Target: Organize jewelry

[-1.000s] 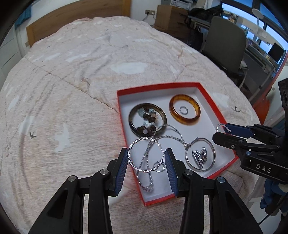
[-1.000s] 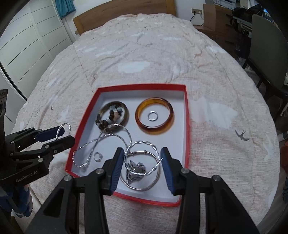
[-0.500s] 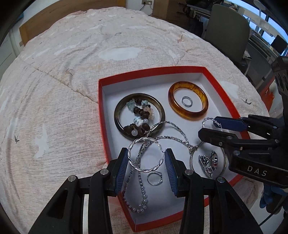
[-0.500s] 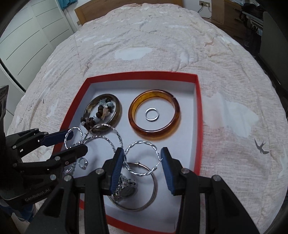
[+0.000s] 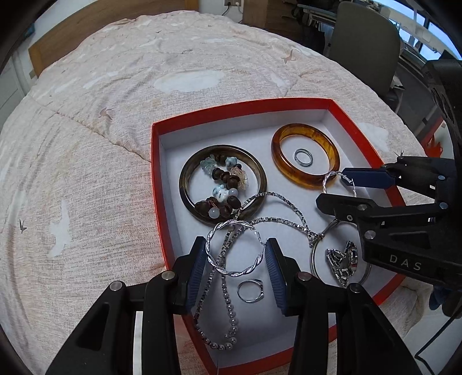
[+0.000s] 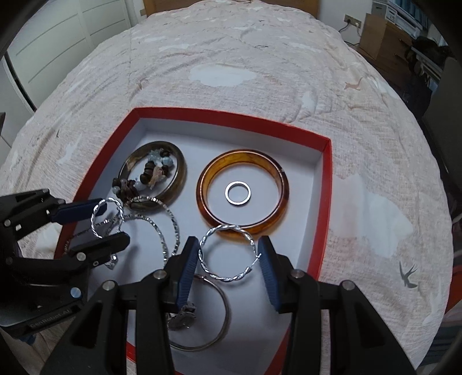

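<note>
A red box (image 5: pixel 156 173) (image 6: pixel 324 202) with a white floor lies on the bed. It holds an amber bangle (image 5: pixel 306 155) (image 6: pixel 242 193) around a small ring (image 5: pixel 303 157) (image 6: pixel 238 193), a dark bangle (image 5: pixel 222 183) (image 6: pixel 153 173) around beads, a silver chain (image 5: pixel 228 291), a plain hoop (image 6: pixel 222 320) and a ring (image 5: pixel 250 290). My left gripper (image 5: pixel 236 256) (image 6: pixel 111 222) is shut on a twisted silver hoop (image 5: pixel 235 248) above the box. My right gripper (image 6: pixel 229 255) (image 5: pixel 340 187) is shut on a second twisted silver hoop (image 6: pixel 229 253).
The box sits on a beige quilt (image 5: pixel 115 86) with bird shapes. A grey chair (image 5: pixel 366 37) and a desk stand beyond the bed's right side. A wooden headboard (image 5: pixel 101 26) and white wardrobe doors (image 6: pixel 57 37) are at the far end.
Both grippers have moved forward and lower over the box, each still holding its twisted hoop. The right gripper now hangs near the amber bangle.
</note>
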Tool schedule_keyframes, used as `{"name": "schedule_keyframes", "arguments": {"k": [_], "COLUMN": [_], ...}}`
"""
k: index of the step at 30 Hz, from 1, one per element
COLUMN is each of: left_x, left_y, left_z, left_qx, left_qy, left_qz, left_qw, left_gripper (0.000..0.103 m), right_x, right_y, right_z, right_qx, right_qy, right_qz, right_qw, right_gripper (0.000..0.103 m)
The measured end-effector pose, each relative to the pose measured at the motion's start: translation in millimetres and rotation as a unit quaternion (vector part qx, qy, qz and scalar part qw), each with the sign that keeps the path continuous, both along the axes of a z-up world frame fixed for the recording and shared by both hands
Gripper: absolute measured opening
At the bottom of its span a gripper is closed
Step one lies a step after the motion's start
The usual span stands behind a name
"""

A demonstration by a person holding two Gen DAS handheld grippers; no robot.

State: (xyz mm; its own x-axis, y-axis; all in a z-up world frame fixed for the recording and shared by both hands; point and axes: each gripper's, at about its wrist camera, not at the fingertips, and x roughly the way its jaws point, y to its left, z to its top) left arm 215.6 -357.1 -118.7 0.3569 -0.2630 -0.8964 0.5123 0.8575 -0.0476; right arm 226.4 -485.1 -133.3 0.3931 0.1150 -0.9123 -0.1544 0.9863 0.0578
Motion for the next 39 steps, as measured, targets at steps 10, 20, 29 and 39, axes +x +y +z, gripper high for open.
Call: {"name": "schedule_keyframes", "arguments": {"k": [10, 20, 29, 39], "left_x": [-1.5, -4.9, -14.7, -30.1], "left_y": [-1.8, -6.1, -3.9, 22.7], "left_z": [-3.9, -3.0, 16.5, 69.4], "left_qx": [0.015, 0.024, 0.005, -0.037], "left_qy": [-0.011, -0.014, -0.017, -0.039], "left_qz": [-0.017, -0.031, -0.030, -0.020], "left_qw": [0.9997, 0.9991, 0.9994, 0.9983], "left_gripper": [0.043, 0.043, 0.063, 0.065], "right_x": [-4.0, -14.2, -38.2, -77.7], "right_y": [7.3, -1.7, -22.5, -31.5], "right_z": [-2.6, 9.4, 41.1, 79.6], "right_qx": [-0.042, -0.035, -0.012, -0.007], "right_qy": [0.024, 0.018, -0.020, -0.056], "right_qz": [0.053, 0.043, 0.012, -0.037], "right_qw": [0.997, 0.998, 1.000, 0.998], "right_gripper": [0.041, 0.043, 0.046, 0.046]}}
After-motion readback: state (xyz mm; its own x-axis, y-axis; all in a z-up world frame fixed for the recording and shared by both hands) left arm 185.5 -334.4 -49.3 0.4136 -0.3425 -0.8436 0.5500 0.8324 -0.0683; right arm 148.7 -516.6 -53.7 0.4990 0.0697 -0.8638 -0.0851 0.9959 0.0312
